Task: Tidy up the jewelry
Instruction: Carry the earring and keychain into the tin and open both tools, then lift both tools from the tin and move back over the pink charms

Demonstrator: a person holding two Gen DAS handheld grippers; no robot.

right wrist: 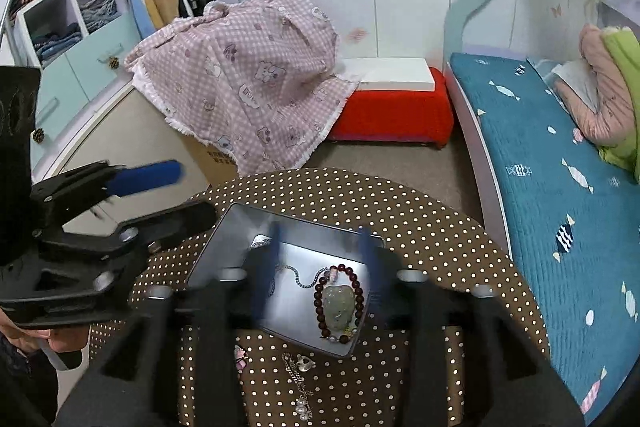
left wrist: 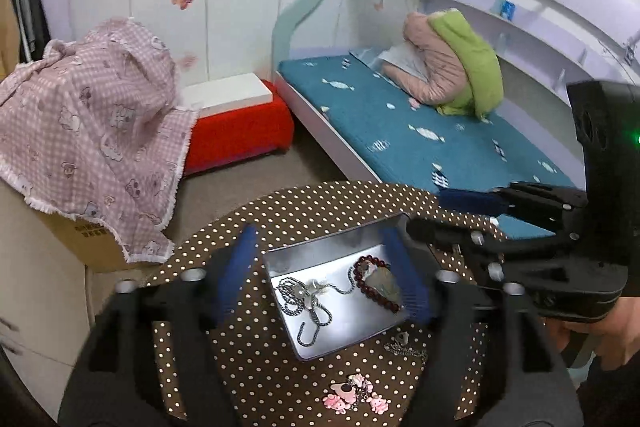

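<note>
Faintly, the cardboard box (right wrist: 216, 157) bears unreadable print

Left gripper (left wrist: 324, 267): fingers spread wide, blue pads (left wrist: 236, 267) apart, nothing between them. Right gripper (right wrist: 322, 275): likewise wide open and empty, its blue-padded fingers (right wrist: 266, 275) blurred. The two grippers sit side by side, each gripped from below by a hand (left wrist: 600, 339).

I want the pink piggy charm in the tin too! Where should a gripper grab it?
Come straight down and pinch across the biggest pig of the pink charm. It lies flat on the dotted table, outside the tin, so likely nothing sticks up to grab sideways.
</note>
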